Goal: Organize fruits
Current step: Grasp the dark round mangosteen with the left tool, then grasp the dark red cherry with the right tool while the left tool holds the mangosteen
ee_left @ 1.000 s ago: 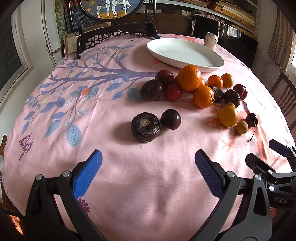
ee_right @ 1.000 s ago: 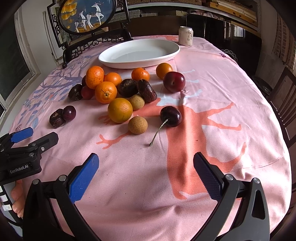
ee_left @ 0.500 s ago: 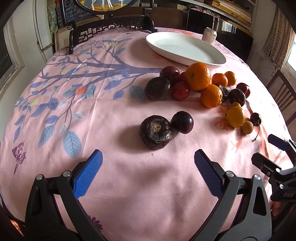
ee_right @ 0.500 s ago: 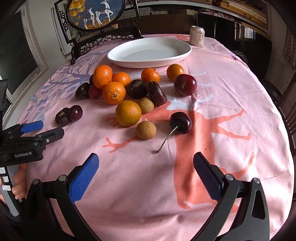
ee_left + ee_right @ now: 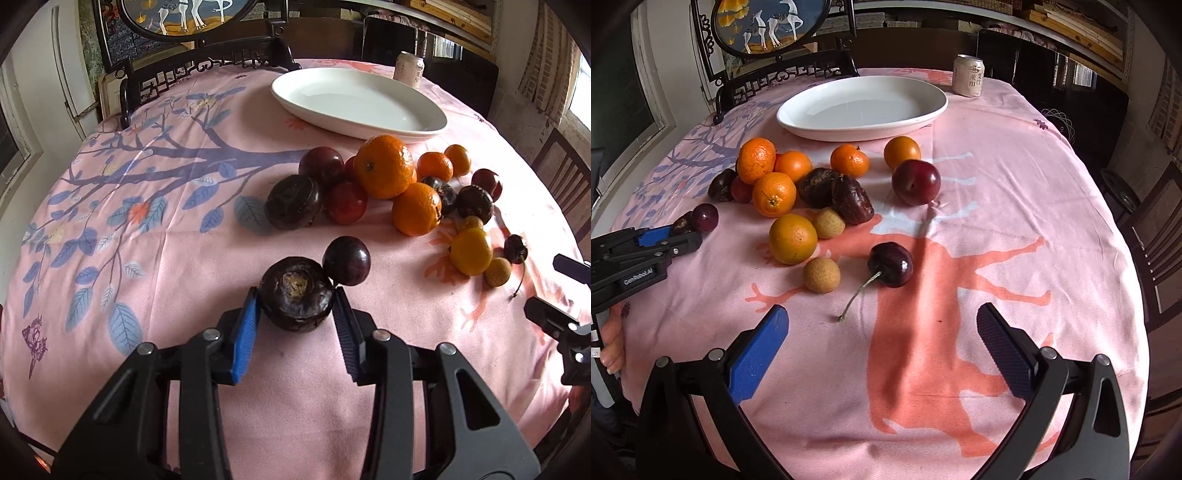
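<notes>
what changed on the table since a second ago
The left gripper has moved in on the dark wrinkled fruit and its jaws have just been closing, pads now against its sides. The right gripper stays open, short of the cherry. Fruits and white dish are unmoved.

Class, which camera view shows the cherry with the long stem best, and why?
The right wrist view: the cherry lies near the centre, large, its whole stem visible. In the left wrist view the cherry is small at the right edge, its stem partly hidden behind a tan fruit.
</notes>
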`<state>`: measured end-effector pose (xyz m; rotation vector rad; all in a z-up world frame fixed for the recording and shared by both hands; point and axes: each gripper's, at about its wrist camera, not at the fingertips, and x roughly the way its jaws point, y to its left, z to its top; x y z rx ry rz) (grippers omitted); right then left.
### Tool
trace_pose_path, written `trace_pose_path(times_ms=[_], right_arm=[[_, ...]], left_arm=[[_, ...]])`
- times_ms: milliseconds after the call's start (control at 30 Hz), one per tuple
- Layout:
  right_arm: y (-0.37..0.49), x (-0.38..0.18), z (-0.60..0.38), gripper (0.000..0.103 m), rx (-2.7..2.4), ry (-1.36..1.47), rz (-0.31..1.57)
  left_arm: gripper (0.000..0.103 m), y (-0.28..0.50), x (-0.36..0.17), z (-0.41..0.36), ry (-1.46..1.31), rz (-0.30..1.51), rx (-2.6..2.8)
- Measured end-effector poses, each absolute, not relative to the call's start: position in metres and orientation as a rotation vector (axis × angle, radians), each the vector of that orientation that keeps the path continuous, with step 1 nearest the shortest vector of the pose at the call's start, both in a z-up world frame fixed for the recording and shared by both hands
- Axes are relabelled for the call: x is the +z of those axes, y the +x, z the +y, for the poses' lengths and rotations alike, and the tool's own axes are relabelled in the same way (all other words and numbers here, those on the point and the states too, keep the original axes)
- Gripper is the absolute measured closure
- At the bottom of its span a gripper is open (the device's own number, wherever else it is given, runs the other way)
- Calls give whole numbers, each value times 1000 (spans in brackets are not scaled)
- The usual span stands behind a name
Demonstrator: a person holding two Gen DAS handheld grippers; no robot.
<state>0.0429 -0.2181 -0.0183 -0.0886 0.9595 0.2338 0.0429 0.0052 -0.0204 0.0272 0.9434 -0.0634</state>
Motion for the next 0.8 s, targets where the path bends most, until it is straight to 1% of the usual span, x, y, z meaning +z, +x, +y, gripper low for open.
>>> trace_pose_path(times_ms=[133, 200, 400, 467, 533, 600, 667, 733, 800], right_arm=[[55, -23, -218, 1, 213, -133, 980], [57, -20, -220, 6, 232, -123, 983], [58, -3, -228, 11, 227, -95, 922], [65, -7, -228, 25, 210, -100, 934], [72, -14, -228, 31, 216, -79, 959], [79, -21, -227, 36, 223, -59, 984], [85, -27, -225, 44, 225, -54, 1007], [89, -31, -224, 45, 226, -57, 1023], [88, -30, -223, 53, 223, -63, 1016]], left_arm=[[63, 39, -15, 10, 5, 930, -77], [63, 38, -13, 14, -12, 930, -81], [63, 37, -12, 20, -30, 925, -83], [63, 37, -12, 18, -36, 926, -96], [63, 36, -13, 17, -35, 929, -107], [63, 36, -14, 15, -32, 934, -106], [63, 37, -16, 14, -26, 939, -102], [63, 38, -18, 13, -21, 947, -106], [63, 39, -21, 12, -20, 957, -115]])
